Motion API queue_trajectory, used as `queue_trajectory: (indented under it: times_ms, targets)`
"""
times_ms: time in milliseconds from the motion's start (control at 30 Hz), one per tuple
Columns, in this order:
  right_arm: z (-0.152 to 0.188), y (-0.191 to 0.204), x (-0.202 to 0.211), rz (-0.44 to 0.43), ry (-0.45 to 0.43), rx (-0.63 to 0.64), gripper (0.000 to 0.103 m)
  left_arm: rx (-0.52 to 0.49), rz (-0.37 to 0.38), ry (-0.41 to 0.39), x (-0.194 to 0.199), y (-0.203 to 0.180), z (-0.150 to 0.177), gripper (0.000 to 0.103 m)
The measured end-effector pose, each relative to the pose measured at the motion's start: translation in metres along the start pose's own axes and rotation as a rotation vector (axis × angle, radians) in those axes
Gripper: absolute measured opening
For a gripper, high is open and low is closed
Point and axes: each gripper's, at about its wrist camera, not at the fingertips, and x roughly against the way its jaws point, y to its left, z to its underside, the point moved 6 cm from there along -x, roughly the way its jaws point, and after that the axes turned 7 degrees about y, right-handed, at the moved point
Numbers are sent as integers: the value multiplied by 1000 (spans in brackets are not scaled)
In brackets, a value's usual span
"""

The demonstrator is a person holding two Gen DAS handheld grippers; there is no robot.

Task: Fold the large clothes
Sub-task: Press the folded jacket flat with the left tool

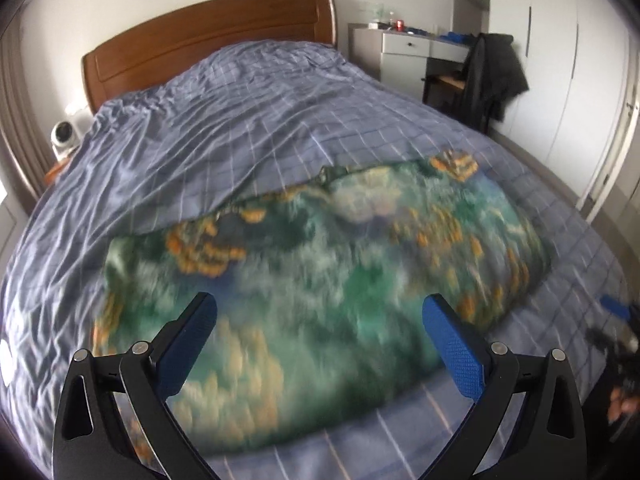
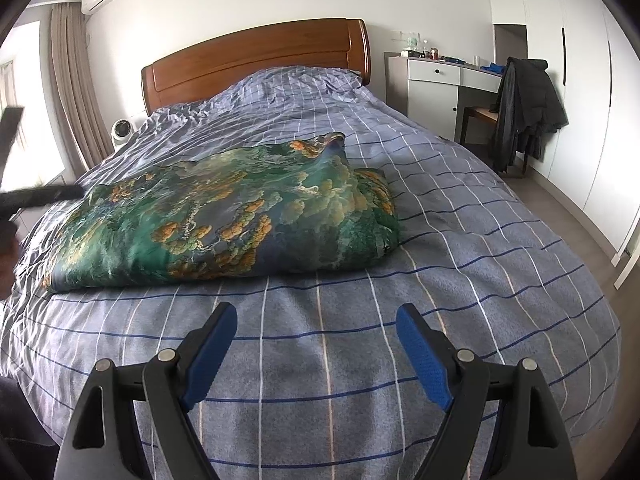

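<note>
A large green garment with orange and white print (image 2: 224, 216) lies folded in a thick stack on the blue checked bedspread (image 2: 460, 216). In the left wrist view the garment (image 1: 312, 280) is motion-blurred and fills the lower middle. My left gripper (image 1: 320, 312) hangs open above its near part with nothing between its blue pads. My right gripper (image 2: 316, 316) stands open over bare bedspread, short of the garment's near edge, also with nothing in it. The left gripper shows as a dark blur (image 2: 40, 194) at the left edge of the right wrist view.
A brown wooden headboard (image 2: 256, 60) closes the far end of the bed. A white desk (image 2: 436, 80) and a chair draped with a dark jacket (image 2: 524, 108) stand at the right, before white wardrobes. A small white fan (image 2: 121, 130) sits left of the bed.
</note>
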Motion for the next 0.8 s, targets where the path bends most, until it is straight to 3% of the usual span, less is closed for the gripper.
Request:
queue_trajectory:
  times_ms: [167,233,300,400,500,800]
  targets:
    - [-1,-1,5,-22,-14,-20,84,163,174,71,-42,30,-42,102]
    - [0,-1,5,-29,-15,-25,84,200,194,114,-58,32,-44,102]
    - [2,-1,4,-41,-10,-32,84,163,169,161,-74,22,-41,102]
    - [3,-3,1,-46,-1,-36,84,86,70,187,-89,9,-25,102]
    - [2,-5,1,-49,-2,-46,84,82,54,226,-96,4,-1,102]
    - [2,0,-2,-59,4,-49,85,12,-10,176,-61,-18,62,102]
